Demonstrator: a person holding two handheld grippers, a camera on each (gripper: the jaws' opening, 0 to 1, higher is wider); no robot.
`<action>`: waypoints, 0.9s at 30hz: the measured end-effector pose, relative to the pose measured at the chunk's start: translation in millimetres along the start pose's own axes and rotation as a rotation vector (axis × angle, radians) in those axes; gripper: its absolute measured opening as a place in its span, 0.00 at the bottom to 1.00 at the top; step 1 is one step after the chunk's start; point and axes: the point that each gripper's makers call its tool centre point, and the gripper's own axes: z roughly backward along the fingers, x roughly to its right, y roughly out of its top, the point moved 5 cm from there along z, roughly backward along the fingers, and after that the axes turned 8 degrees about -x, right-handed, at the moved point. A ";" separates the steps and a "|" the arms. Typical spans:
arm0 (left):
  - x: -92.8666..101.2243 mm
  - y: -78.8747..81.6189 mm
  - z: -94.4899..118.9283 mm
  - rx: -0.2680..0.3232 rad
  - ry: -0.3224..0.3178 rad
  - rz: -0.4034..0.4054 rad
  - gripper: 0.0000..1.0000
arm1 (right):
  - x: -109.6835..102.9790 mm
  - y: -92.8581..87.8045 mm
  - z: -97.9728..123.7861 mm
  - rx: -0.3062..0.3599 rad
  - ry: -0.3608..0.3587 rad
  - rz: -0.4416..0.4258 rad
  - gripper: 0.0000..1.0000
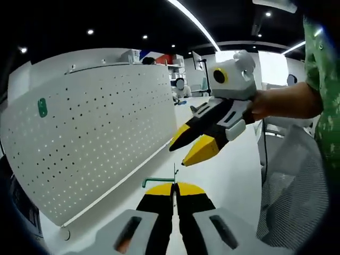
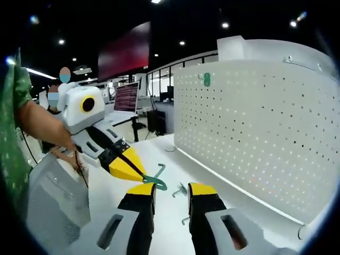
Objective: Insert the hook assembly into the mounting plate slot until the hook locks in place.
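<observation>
One green hook (image 2: 154, 179) in left hand-held gripper (image 2: 139, 176), one pegboard (image 2: 255, 127).

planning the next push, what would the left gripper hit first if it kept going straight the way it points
Probably the bare white tabletop beyond the teal metal hook pinched in the left gripper. The white perforated pegboard panel stands off to one side, though depth is unclear.

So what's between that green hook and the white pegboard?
Bare white tabletop plus a small grey metal piece, in the right gripper view.
</observation>
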 end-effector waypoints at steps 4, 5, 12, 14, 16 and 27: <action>1.7 1.6 -0.5 0.003 -0.009 -0.009 0.01 | -0.9 -0.1 -0.1 -0.005 0.011 0.013 0.18; 2.0 1.9 -0.6 0.003 -0.012 -0.011 0.01 | -1.3 -0.3 -0.1 -0.006 0.015 0.017 0.17; 5.7 3.3 -0.5 0.005 -0.038 -0.030 0.01 | -3.5 -2.4 0.4 -0.022 0.048 0.047 0.11; 6.7 3.9 -0.3 0.008 -0.048 -0.033 0.01 | -5.5 -4.2 0.9 -0.032 0.064 0.061 0.09; 7.9 4.5 -0.1 0.008 -0.058 -0.044 0.01 | -6.1 -4.5 1.8 -0.030 0.067 0.066 0.09; 16.4 7.2 4.9 0.028 -0.149 -0.094 0.01 | -16.2 -8.3 10.0 -0.040 0.160 0.118 0.06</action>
